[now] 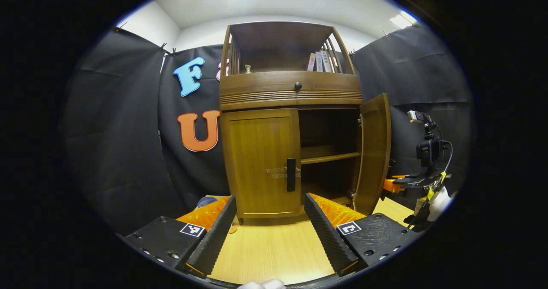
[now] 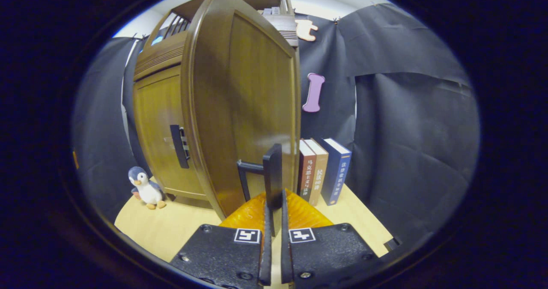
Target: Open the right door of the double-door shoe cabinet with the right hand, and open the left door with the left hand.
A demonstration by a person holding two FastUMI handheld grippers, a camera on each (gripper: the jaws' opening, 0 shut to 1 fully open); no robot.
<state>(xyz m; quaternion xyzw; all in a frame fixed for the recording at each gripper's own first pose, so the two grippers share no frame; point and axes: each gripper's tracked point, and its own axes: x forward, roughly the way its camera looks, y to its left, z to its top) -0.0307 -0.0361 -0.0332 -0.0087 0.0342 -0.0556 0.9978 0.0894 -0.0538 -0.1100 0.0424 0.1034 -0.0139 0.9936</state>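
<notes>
Cabinet [image 1: 291, 109] far centre on my table [image 1: 274, 254]: right door [image 2: 244, 100] swung wide, my right gripper [image 2: 274, 195] pinched on its handle [image 2: 272, 175] to pull; left door [image 1: 261, 162] closed, so my left gripper [image 1: 269, 220] waits near, fingers apart, facing that door's handle [image 1: 291, 174].

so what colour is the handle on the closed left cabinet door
Black, on the brown wooden left door's handle; clearest in the left gripper view.

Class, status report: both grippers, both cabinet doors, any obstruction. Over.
Right gripper shut on right door handle; right door swung open. Left gripper open, short of the shut left door. Left door handle unobstructed.
</notes>
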